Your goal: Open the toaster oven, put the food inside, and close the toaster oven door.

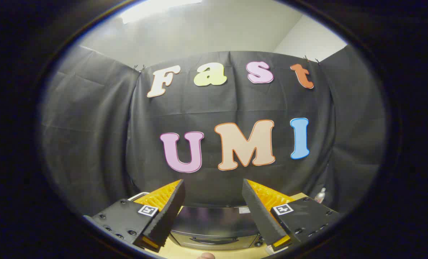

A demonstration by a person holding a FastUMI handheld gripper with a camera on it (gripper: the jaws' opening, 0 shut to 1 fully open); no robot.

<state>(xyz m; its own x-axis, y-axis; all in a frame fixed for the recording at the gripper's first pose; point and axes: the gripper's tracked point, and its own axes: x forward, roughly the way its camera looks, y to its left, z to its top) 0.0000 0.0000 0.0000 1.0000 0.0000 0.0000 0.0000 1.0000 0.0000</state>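
The toaster oven (214, 226) is a dark box with a shiny top, standing on the wooden table (185, 251) below and just beyond my fingers. Its door looks closed, with a curved handle (211, 239) across the front. My gripper (212, 190) hovers above the oven, open, with nothing between its fingers. A small rounded pinkish thing (206, 255) peeks up in front of the oven; I cannot tell what it is.
The black cloth wall hangs close behind the oven. A white rim (138, 196) shows behind the left finger. To the right, past the right finger, stands a small clear bottle (320, 195) at the table's far edge.
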